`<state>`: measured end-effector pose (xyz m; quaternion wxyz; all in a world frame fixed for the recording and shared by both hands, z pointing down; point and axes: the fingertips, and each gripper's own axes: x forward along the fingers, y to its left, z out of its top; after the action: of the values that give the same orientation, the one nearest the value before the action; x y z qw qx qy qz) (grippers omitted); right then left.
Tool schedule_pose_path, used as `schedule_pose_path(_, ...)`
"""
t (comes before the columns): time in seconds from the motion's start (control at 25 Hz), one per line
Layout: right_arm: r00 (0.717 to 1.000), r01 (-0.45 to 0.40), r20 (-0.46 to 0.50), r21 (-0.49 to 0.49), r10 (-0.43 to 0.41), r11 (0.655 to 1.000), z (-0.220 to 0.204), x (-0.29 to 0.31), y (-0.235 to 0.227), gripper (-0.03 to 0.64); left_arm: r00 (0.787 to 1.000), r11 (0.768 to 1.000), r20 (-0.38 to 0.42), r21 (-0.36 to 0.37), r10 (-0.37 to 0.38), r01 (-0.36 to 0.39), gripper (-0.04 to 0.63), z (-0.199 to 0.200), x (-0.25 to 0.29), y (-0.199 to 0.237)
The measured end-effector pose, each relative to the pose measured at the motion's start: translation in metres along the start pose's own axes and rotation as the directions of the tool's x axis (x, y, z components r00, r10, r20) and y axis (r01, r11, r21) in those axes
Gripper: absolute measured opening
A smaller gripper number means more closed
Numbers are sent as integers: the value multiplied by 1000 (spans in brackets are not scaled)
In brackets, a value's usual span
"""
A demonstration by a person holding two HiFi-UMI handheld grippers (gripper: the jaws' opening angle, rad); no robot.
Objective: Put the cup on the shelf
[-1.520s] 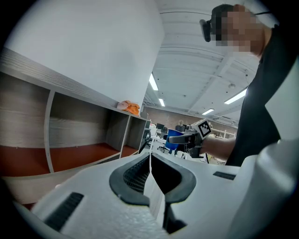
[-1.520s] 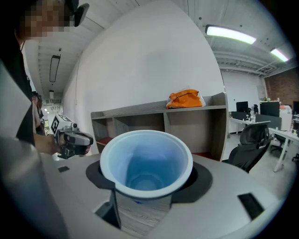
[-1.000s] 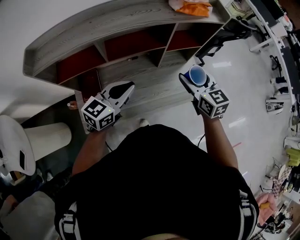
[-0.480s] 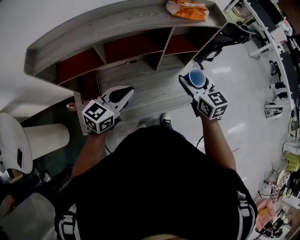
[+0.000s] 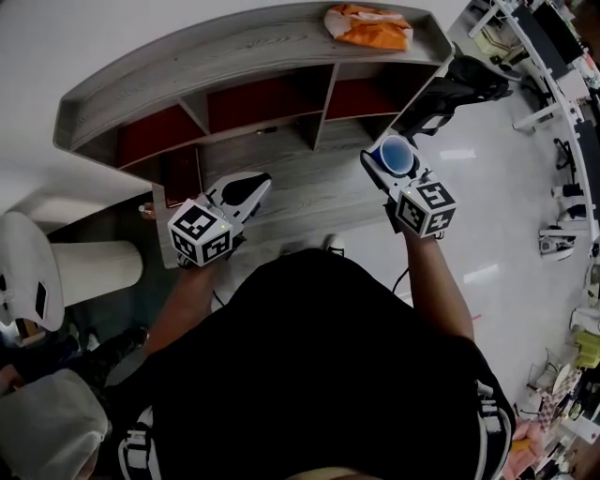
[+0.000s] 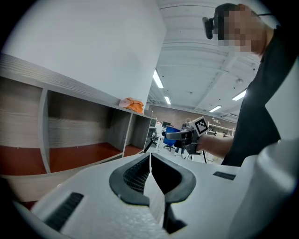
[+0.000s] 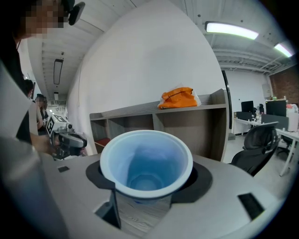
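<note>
Right claw point(image 5: 392, 161): your jaws stand wide, clamped on the blue cup point(image 5: 396, 155), which sits upright, mouth up.
Left claw point(image 5: 249, 187): your jaws are pressed together, with nothing between them.
Cup's place: held near the wooden shelf point(image 5: 234, 52), not touching it.

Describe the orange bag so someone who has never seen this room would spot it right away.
Find the long grey wooden shelf with red-floored cubbies. On its top board, near the right end in the head view, lies the orange bag. It is the only thing on that board: crumpled and bright orange against plain grey wood.
</note>
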<state>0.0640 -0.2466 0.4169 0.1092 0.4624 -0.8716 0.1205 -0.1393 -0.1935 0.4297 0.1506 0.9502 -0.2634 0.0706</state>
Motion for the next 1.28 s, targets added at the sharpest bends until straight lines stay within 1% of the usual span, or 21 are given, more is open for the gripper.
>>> schedule_pose_path(0.36, 999, -36, -23, 14, 37, 999, -5, 8, -42, 298, 999, 999, -13, -4, 46, -46, 25, 6, 29, -9)
schedule_pose_path(0.56, 997, -57, -42, 15, 57, 998, -9, 24, -62, 298, 995, 995, -10, -19, 96, -96, 25, 7, 34, -5)
schedule_pose_path(0.72, 995, -70, -66, 4, 70, 998, -11, 38, -74, 298, 992, 992, -24, -27, 122, -123, 25, 4, 39, -9)
schedule_pose_path(1.0, 991, -94, -95, -5, 93, 996, -16, 69, -98, 298, 983, 983, -32, -43, 178, -180, 25, -1, 46, -7)
schedule_pose_path(1.28, 983, -128, -134, 3, 127, 992, -26, 95, -116, 298, 969, 966, -36, -74, 246, -248, 25, -10, 46, -4)
